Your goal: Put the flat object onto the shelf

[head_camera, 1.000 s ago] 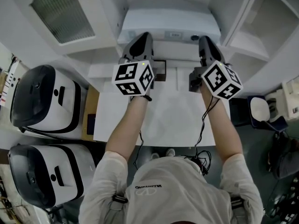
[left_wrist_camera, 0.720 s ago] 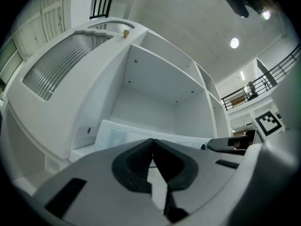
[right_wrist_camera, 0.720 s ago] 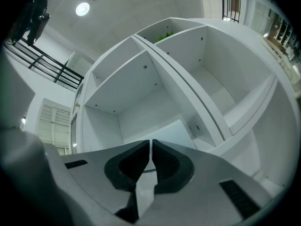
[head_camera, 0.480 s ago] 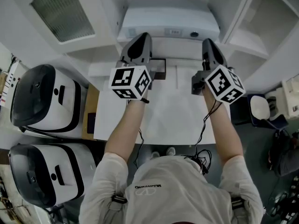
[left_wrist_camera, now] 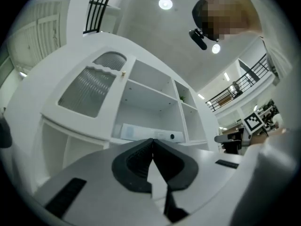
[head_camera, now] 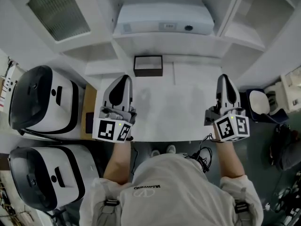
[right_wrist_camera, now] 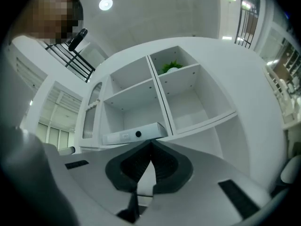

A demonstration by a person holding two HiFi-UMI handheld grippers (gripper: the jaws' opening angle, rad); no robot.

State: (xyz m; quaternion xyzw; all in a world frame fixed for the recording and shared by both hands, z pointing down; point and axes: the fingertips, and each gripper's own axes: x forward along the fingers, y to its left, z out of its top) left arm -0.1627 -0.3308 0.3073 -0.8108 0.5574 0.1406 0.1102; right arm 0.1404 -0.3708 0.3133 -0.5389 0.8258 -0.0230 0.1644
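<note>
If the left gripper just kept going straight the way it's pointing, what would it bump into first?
Probably the flat white box on the shelf: the left gripper, shut and empty, aims right at it. The shelf's front edge could come first; depth is unclear.

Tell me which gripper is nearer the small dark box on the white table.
Left. In the head view the left gripper sits just below and left of the small dark box; the right gripper lies much farther off to the box's right.

Round ceiling lamps (left_wrist_camera: 165, 4) glare in both gripper views, whose edges bend and darken to black, while the head view looks dim, grey and shadow-soft.
</note>
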